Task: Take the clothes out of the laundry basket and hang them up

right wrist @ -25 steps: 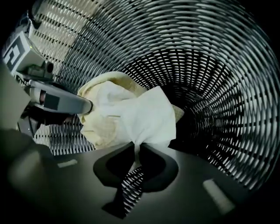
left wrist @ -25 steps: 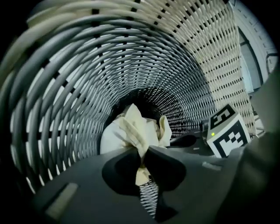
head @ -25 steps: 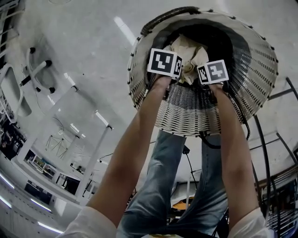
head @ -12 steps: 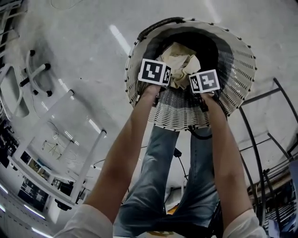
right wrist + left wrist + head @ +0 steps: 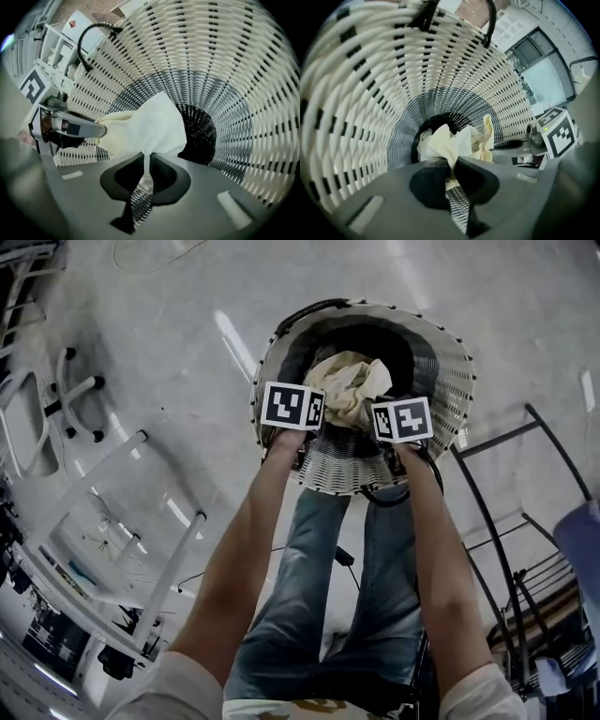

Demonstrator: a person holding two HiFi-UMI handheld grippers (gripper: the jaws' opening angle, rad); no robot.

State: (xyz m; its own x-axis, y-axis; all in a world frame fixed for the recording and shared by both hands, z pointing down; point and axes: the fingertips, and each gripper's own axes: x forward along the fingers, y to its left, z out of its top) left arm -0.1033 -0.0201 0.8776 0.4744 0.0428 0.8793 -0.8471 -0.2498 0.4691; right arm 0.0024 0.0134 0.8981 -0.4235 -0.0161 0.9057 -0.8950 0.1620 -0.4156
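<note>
Crumpled pale cream cloth garment (image 5: 352, 385) bunched in the mouth of the round white-and-black woven laundry basket (image 5: 450, 367), left gripper (image 5: 451, 174) and right gripper (image 5: 143, 180) each with jaws pinched together on a fold of it

- My left tool (image 5: 451, 164) and right tool (image 5: 143, 161): grey bodies, black jaw pads.
- White marker cube (image 5: 292, 406) with black squares on each.
- Black cable (image 5: 380, 499) off the right one.
- I'm wearing blue jeans (image 5: 319, 596) and white sleeves (image 5: 178, 692).

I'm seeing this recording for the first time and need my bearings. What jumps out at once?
A crumpled cream garment is bunched in the opening of a white-and-black woven basket, at the end of the person's outstretched arms. Both the left gripper and the right gripper are clamped on its fabric, one at each side.
</note>
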